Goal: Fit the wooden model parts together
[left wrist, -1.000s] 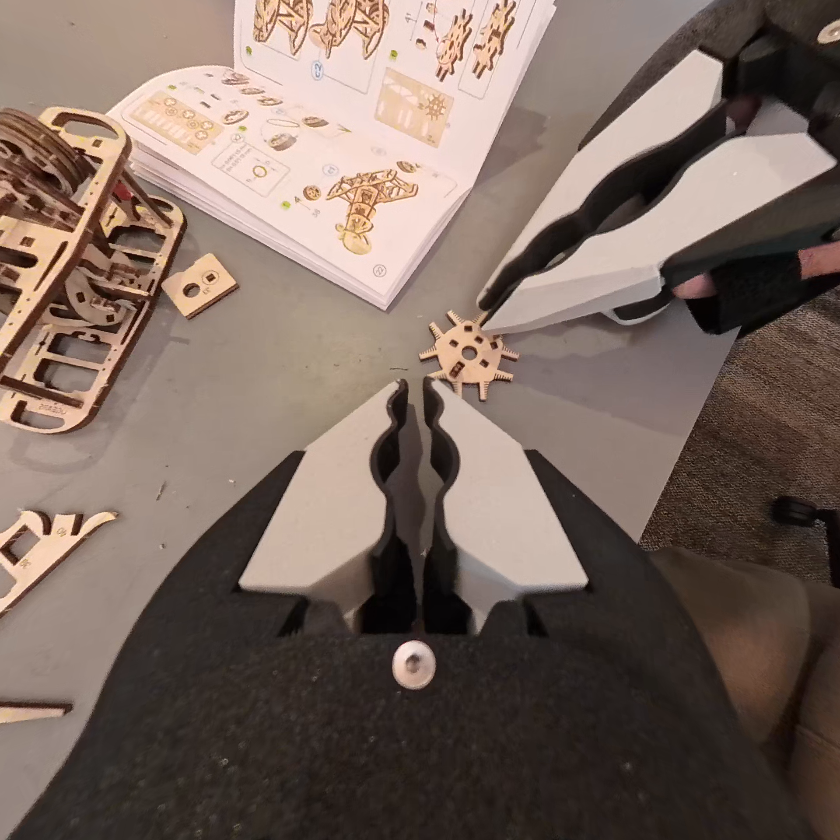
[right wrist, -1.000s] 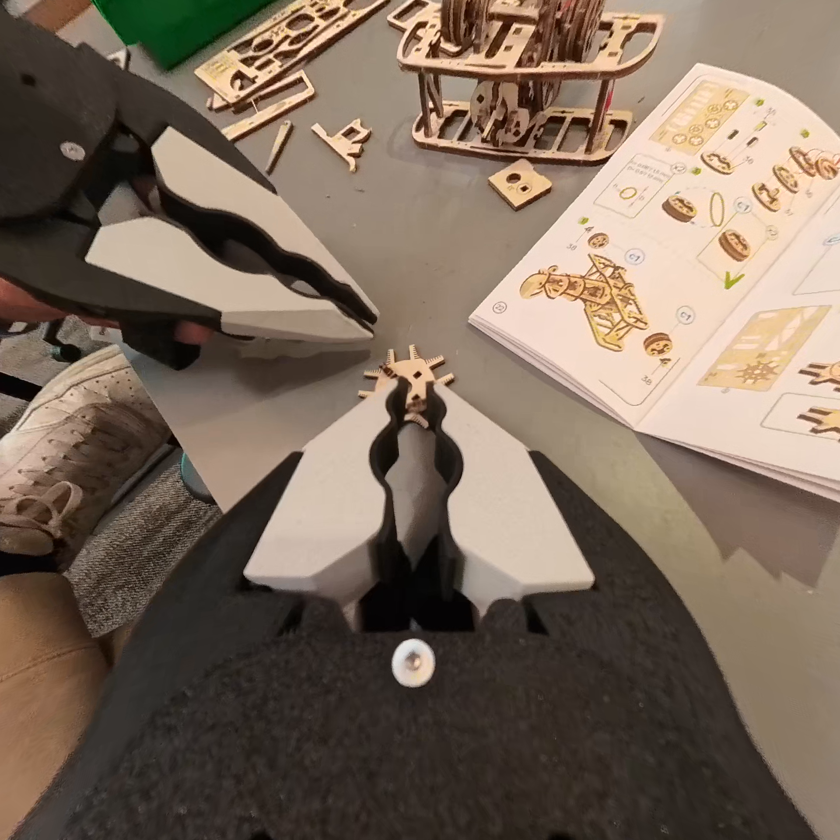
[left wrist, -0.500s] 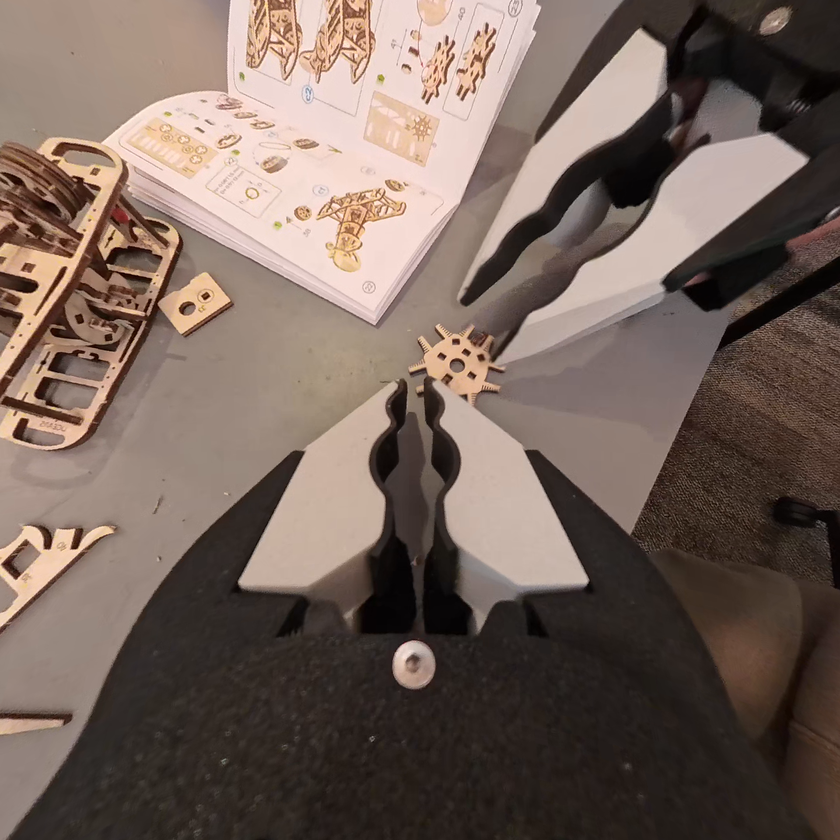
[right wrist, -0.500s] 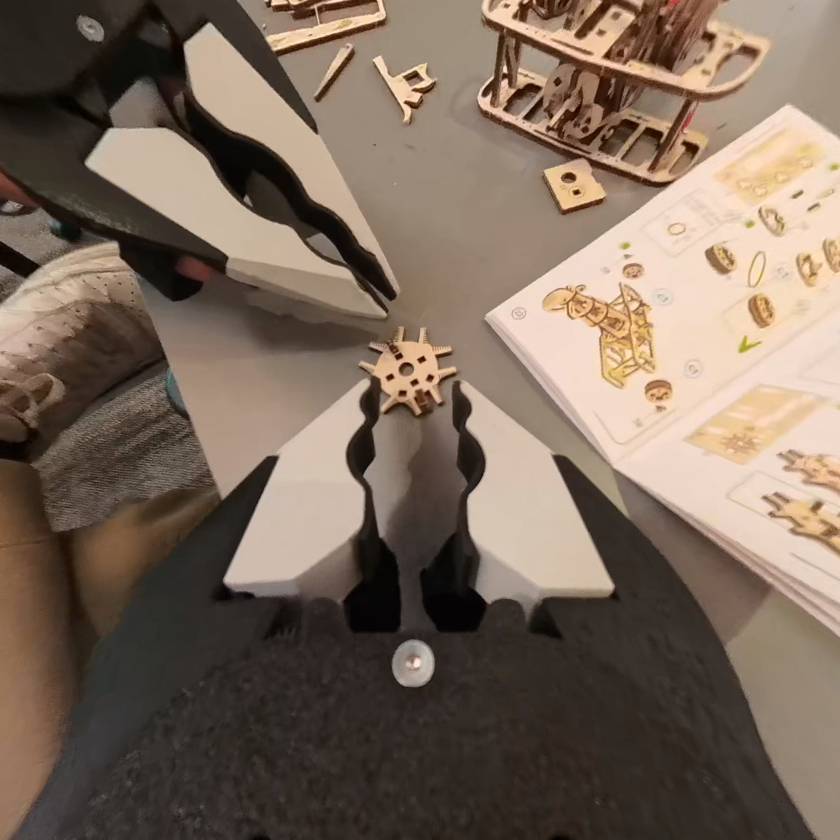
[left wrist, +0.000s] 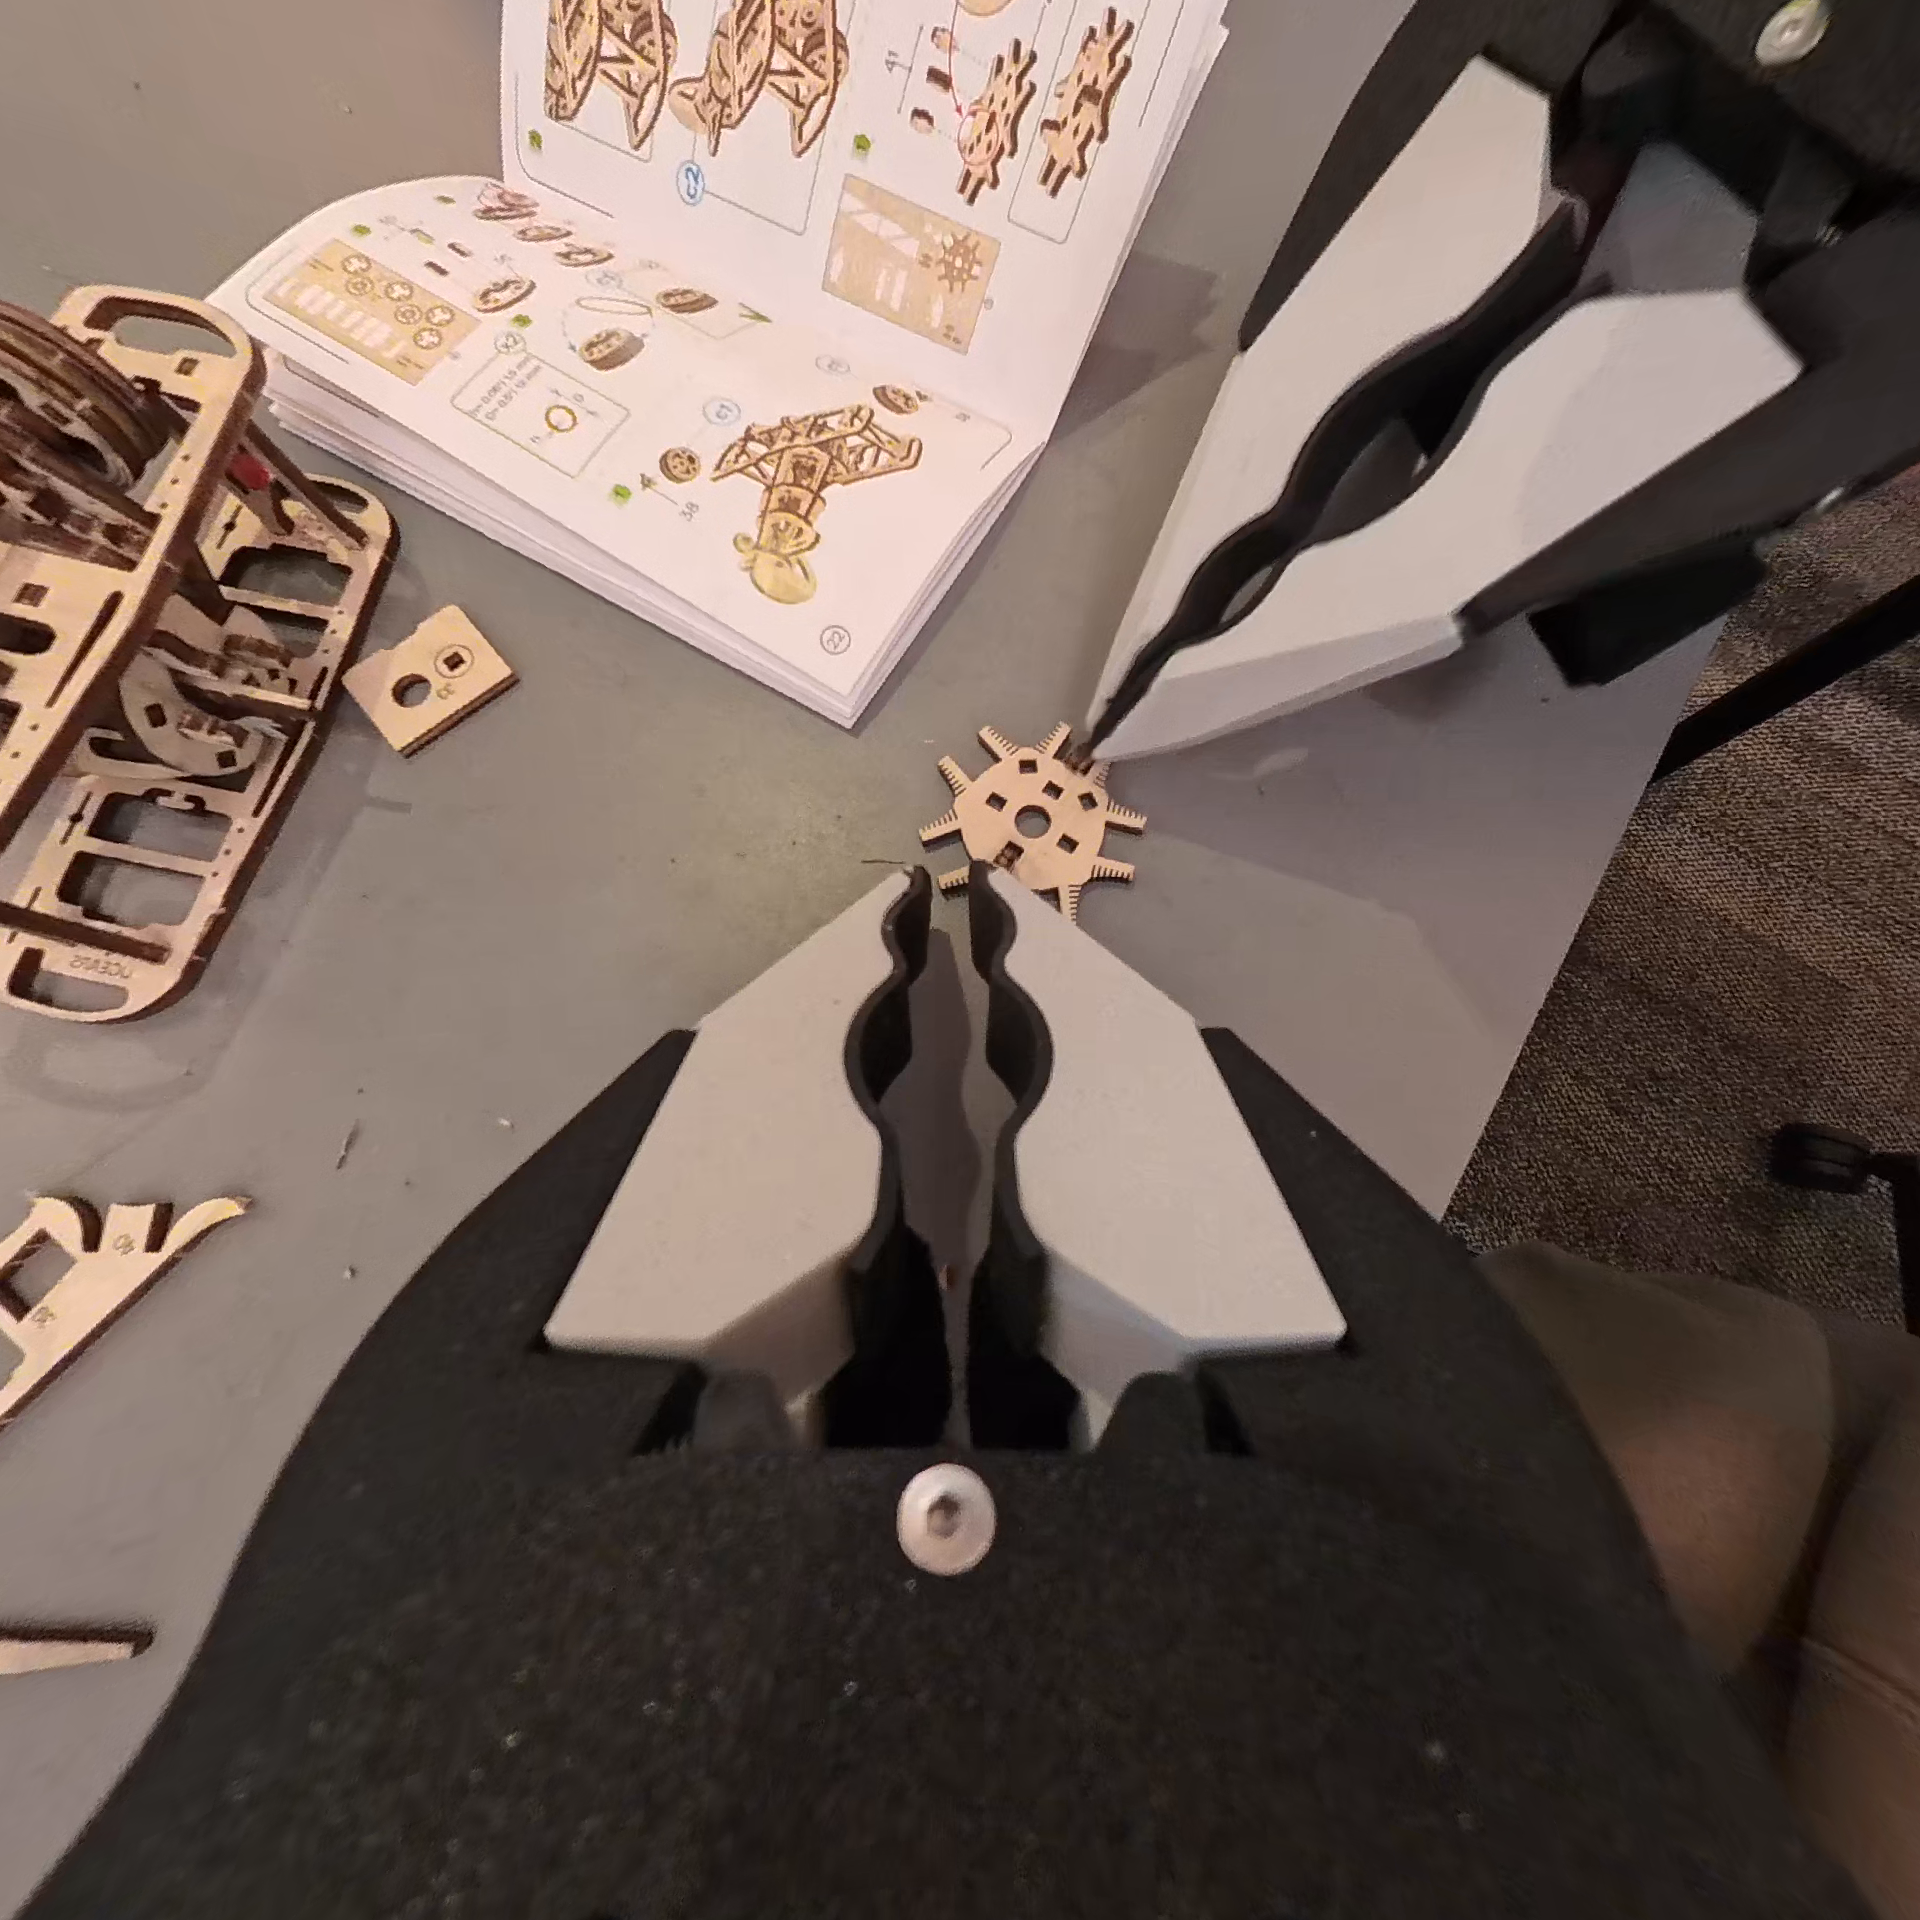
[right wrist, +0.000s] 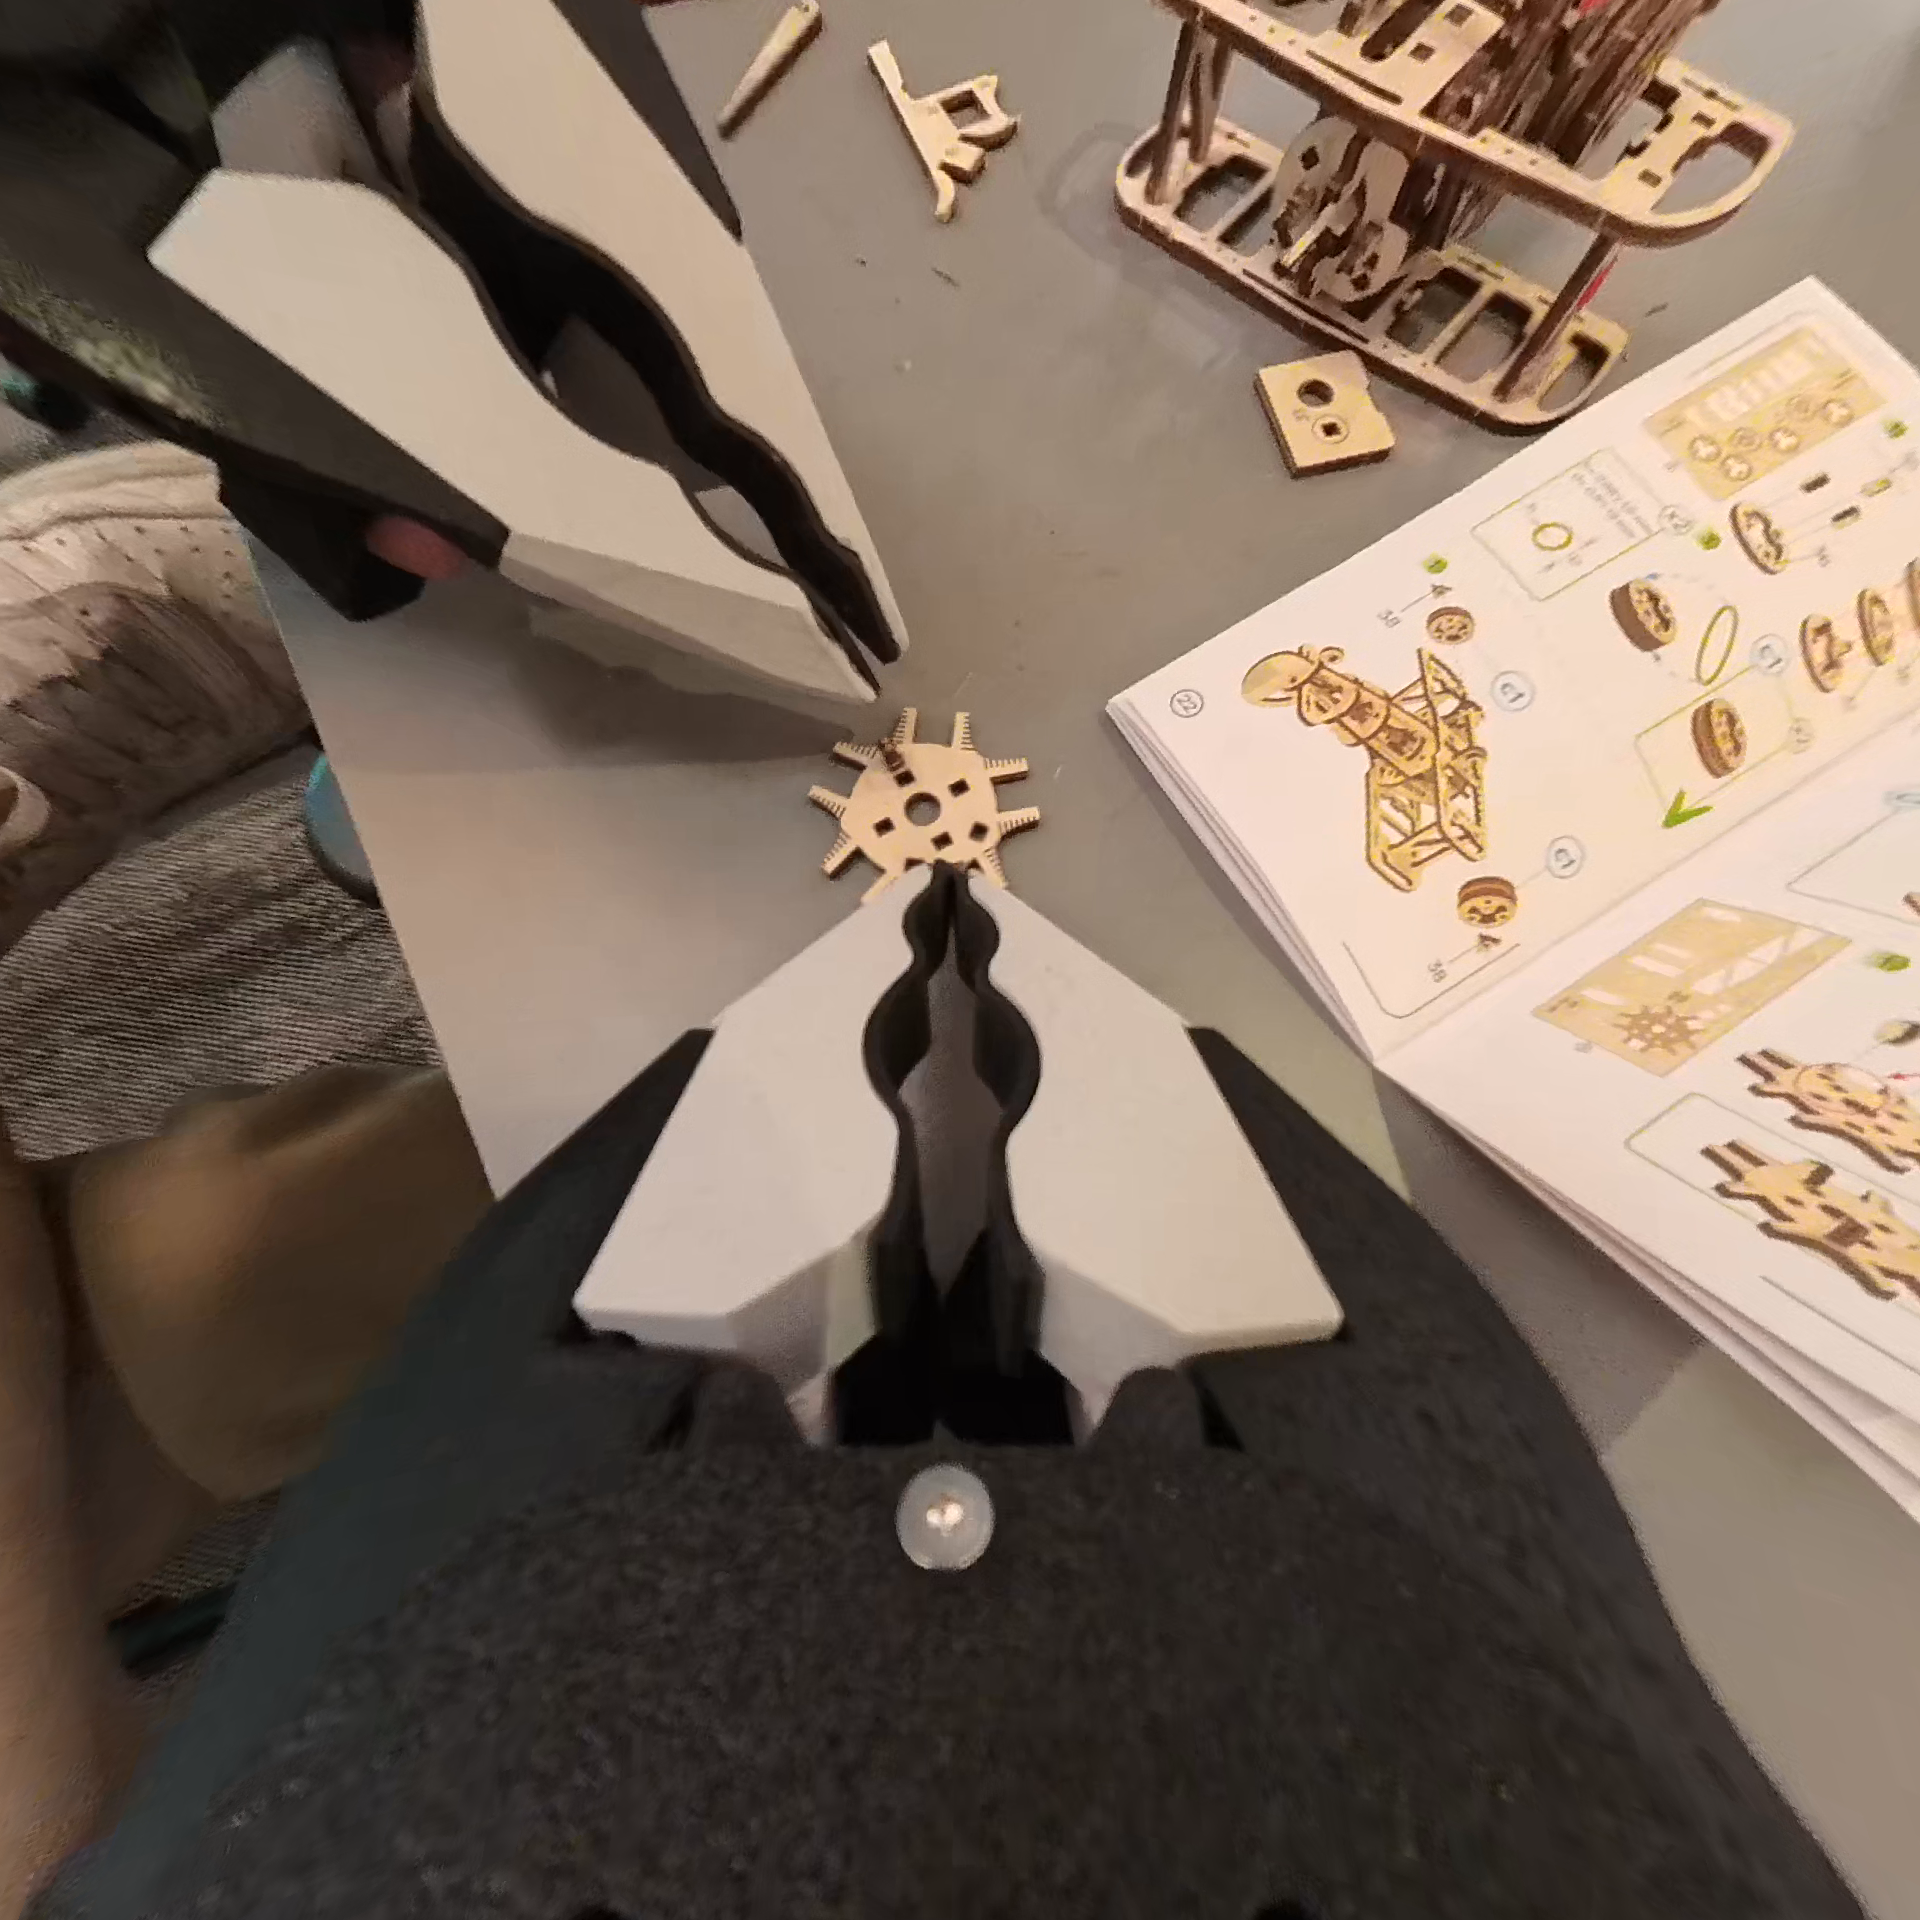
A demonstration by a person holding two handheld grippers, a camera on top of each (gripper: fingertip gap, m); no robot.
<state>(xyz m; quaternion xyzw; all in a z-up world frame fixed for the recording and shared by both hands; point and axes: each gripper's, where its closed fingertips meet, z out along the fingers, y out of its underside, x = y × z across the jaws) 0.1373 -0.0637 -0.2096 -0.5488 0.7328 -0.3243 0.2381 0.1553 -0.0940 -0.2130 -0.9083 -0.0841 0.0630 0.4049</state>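
A small wooden gear (left wrist: 1034,821) with toothed spokes lies flat on the grey table (left wrist: 623,987) near its edge. It also shows in the right wrist view (right wrist: 925,810), with a small dark peg (right wrist: 894,764) standing in one slot. My left gripper (left wrist: 945,883) is shut and empty, tips just short of the gear's near edge. My right gripper (right wrist: 945,883) is shut with its tips pinched on the gear's rim. From the left wrist view, it (left wrist: 1099,736) comes in from the upper right.
An open instruction booklet (left wrist: 727,364) lies behind the gear. A half-built wooden model (left wrist: 135,623) stands at the left with a square wooden plate (left wrist: 431,681) beside it. Loose wooden pieces (left wrist: 83,1278) lie at the left edge. The table edge and carpet (left wrist: 1714,935) are at the right.
The right gripper opened half a second ago and has now shut at the gear's rim. The left gripper moved slightly closer to the gear and stayed shut.
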